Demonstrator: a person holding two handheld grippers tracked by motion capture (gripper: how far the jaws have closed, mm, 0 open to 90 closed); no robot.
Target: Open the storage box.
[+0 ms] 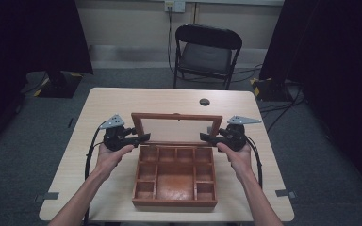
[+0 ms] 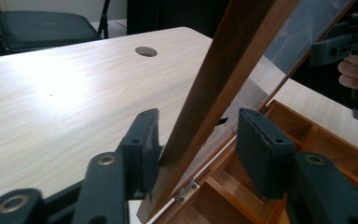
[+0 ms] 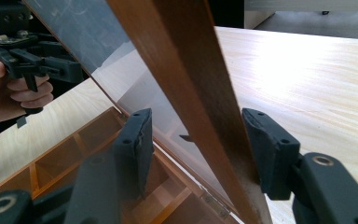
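We're handling the box lid (image 1: 176,116), left gripper (image 1: 143,138) and right gripper (image 1: 204,137) jaws spread astride its side rails, unpinched; next needs an even swing.

A pale wood-grain table (image 1: 113,101) — 1 open wooden compartment box (image 1: 175,200) rests directly on it.

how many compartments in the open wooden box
9 in the brown wooden box: four small ones in a row by the upright glass-paned lid, two down the left side, two down the right, one large centre compartment. None looks hidden.
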